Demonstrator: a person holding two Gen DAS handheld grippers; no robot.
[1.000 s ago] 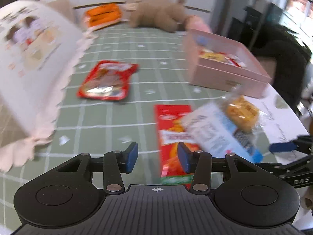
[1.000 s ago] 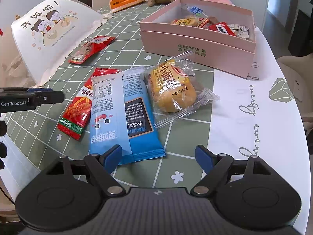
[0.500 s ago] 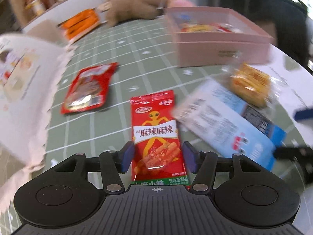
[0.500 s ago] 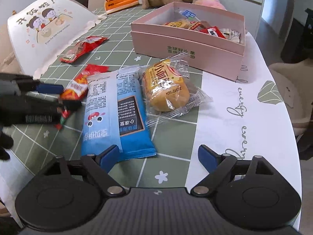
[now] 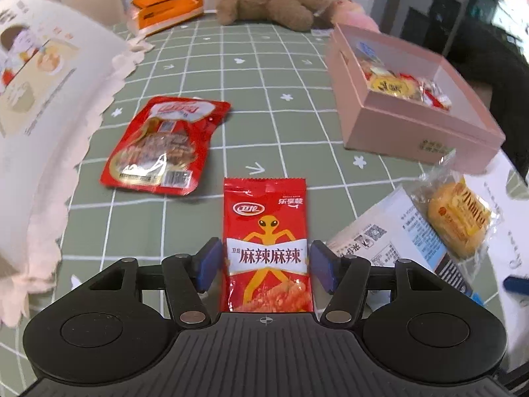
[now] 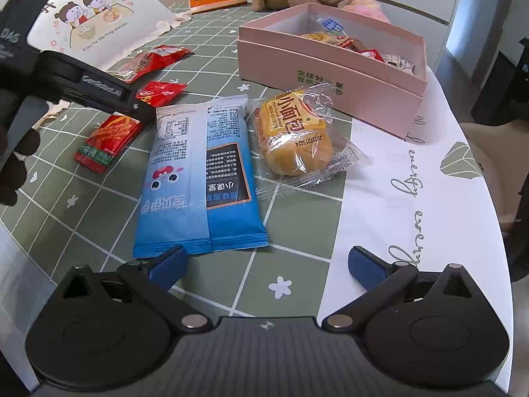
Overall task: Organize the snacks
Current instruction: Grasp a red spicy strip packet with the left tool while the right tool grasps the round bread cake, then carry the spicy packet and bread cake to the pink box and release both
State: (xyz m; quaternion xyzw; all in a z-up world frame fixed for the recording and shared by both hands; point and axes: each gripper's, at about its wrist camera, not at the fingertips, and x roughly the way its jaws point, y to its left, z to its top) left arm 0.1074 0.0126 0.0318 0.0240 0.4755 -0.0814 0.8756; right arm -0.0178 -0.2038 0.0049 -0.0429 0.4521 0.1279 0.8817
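We see the left gripper (image 5: pixel 264 266) over the worktop (image 5: pixel 281 66), its jaws just opening, one blue finger on each side of the red spicy-strip packet (image 5: pixel 266 231), barely clear of its edges. Left of that packet lies a red meat pouch (image 5: pixel 163 145); right of it, a blue-and-white packet (image 5: pixel 396 244) and a wrapped bun (image 5: pixel 458 220). Beyond them sits the pink box (image 5: pixel 413 125).

We see glossy foil on the red spicy-strip packet (image 5: pixel 266 248), crinkled clear plastic around the bun (image 6: pixel 297 139), smooth matt card on the pink box (image 6: pixel 330 76), and plush fur on the bear (image 5: pixel 274 0).
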